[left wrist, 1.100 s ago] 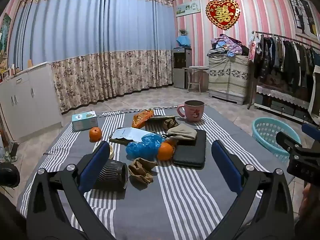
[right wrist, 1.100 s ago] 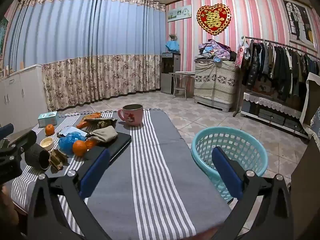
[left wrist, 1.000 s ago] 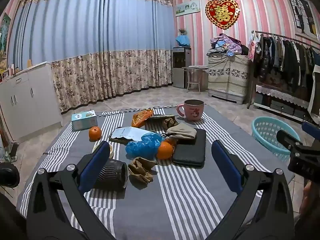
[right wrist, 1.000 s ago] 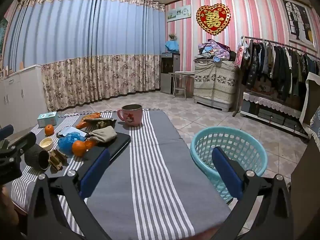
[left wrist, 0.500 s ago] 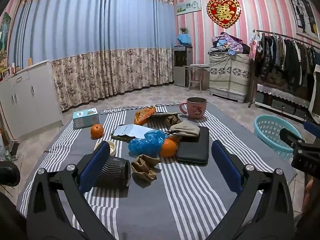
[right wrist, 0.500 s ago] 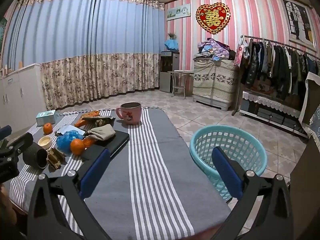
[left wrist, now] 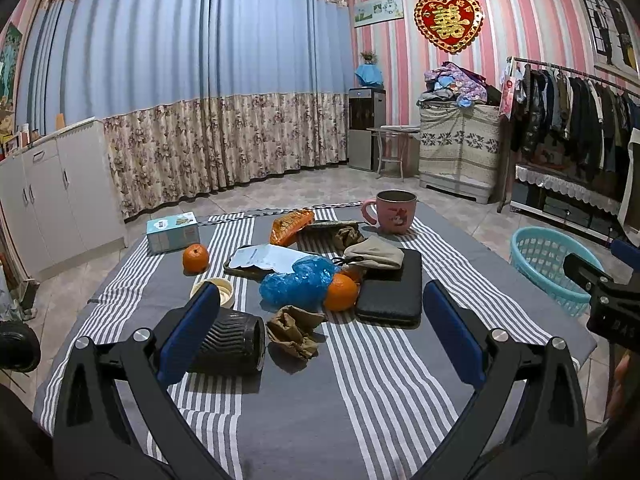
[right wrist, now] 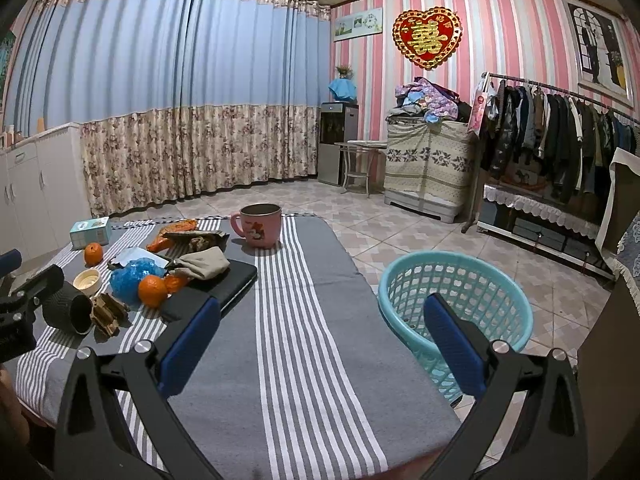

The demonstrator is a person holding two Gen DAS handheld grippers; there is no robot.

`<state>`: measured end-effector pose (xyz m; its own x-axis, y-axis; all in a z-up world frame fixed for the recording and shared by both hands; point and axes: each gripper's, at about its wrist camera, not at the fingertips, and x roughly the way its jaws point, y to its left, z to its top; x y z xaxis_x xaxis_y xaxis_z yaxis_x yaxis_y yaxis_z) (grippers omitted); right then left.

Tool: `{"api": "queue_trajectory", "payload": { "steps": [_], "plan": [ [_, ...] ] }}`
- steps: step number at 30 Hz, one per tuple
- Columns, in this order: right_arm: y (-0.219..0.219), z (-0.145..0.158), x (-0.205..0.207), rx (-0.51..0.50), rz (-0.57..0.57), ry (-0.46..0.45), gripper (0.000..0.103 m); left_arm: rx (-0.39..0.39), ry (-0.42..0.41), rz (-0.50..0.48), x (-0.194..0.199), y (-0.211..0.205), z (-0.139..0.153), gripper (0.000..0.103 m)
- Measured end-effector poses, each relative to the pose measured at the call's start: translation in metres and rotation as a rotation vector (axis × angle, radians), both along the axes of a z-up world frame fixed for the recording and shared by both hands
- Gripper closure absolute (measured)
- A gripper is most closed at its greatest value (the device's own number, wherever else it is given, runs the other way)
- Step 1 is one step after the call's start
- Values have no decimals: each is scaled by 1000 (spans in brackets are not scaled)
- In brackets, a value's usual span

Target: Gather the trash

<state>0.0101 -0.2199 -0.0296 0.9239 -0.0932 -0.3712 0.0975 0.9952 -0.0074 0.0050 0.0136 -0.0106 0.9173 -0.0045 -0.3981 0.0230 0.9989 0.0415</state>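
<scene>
On the striped table (left wrist: 360,392) lie a crumpled brown paper (left wrist: 294,330), a blue plastic bag (left wrist: 298,280), an orange snack wrapper (left wrist: 290,224) and a black ribbed cup on its side (left wrist: 230,342). A teal basket (right wrist: 456,304) stands on the floor right of the table; it also shows in the left wrist view (left wrist: 548,258). My left gripper (left wrist: 320,334) is open and empty, just short of the brown paper. My right gripper (right wrist: 320,342) is open and empty over the table's right part, beside the basket.
Oranges (left wrist: 340,292) (left wrist: 196,258), a pink mug (left wrist: 394,212), a black case (left wrist: 394,286), a beige cloth pouch (left wrist: 374,254), a small cream bowl (left wrist: 214,290), a white envelope (left wrist: 266,258) and a tissue box (left wrist: 172,232) share the table. A clothes rack (right wrist: 560,136) stands at right.
Both grippers have drifted slightly; the table items sit a little to the right in the left view and a little lower in the right view. Nothing was taken hold of.
</scene>
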Motion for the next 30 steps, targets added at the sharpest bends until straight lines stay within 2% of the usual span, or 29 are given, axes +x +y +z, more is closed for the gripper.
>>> {"api": "queue_trajectory", "payload": {
  "steps": [30],
  "plan": [
    [-5, 4, -3, 0, -11, 1, 4, 5, 4, -6, -1, -5, -4, 5]
  ]
}}
